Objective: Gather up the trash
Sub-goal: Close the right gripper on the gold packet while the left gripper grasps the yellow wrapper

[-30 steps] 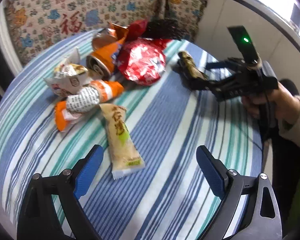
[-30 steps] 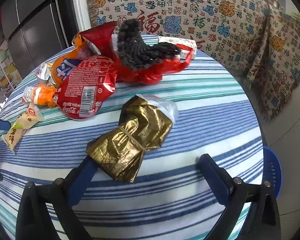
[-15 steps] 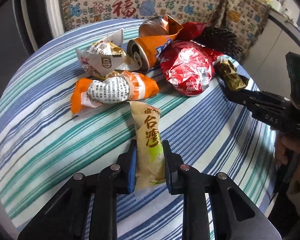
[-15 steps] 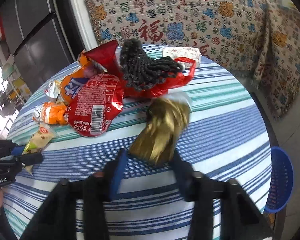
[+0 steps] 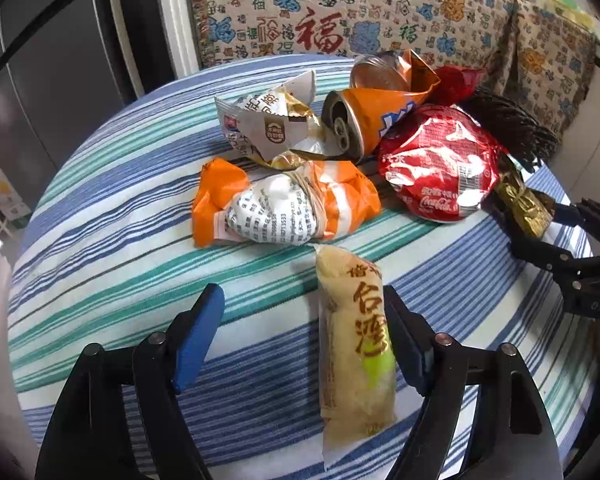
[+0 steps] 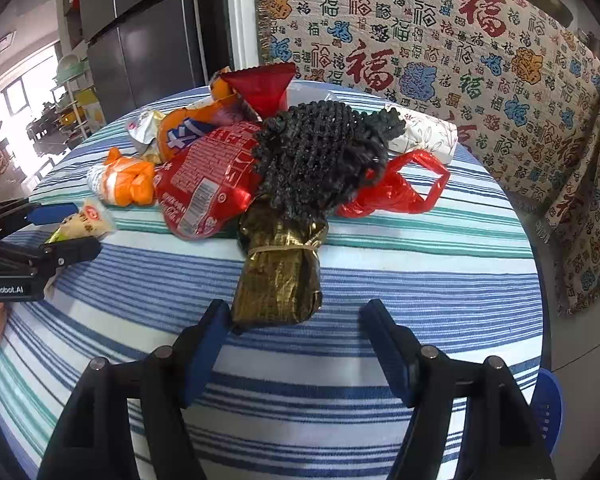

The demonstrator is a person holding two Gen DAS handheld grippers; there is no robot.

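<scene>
Both tools stand over a round table under a striped cloth, with the trash heaped toward its far side. The left gripper has its jaws opening and well spread; a long yellow wrapper lies flat on the cloth between them, close against the right-hand pad and well clear of the other, so nothing is held. The right gripper is likewise opening, jaws wide; a gold packet, bound with a rubber band, lies just ahead of the tips, its near end beside the left pad, not clamped. Beyond it the pile holds a black mesh wad, a red Coca-Cola wrapper, a red bag, a crushed orange can, an orange-and-white bundle and a crumpled paper wrapper. A blue basket shows on the floor past the table edge, at the lower right of the right view; it may be the bin, but that is not certain. In my judgement the work is at the gathering stage, each tool set at one item with no grip made. Next, each tool should centre on its item, close firmly across the narrow width, and lift clear. The flat yellow wrapper could slip or fold under the pads.
</scene>
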